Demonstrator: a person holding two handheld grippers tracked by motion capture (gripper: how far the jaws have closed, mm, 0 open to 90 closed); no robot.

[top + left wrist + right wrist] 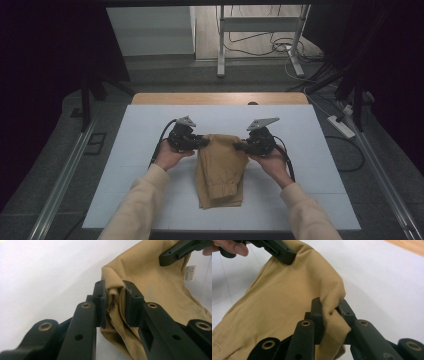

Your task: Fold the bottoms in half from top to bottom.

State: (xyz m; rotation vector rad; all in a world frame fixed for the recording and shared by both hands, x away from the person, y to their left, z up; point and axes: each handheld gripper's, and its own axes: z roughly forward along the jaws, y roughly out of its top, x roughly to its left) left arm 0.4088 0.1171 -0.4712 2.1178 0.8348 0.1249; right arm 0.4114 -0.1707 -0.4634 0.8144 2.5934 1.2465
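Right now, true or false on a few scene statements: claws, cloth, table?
1. The left claw is clamped on the tan garment. True.
2. The right claw hangs open above the cloth. False: it pinches a fold of the cloth.
3. The garment's lower end lies on the white table top. True.
4. The garment is blue. False: it is tan.
5. Both claws grip the garment's near end. False: they hold its far end, one at each corner.

A plain tan garment [220, 167] lies on a white table [140, 130], flanked by cream sleeves [134, 207].
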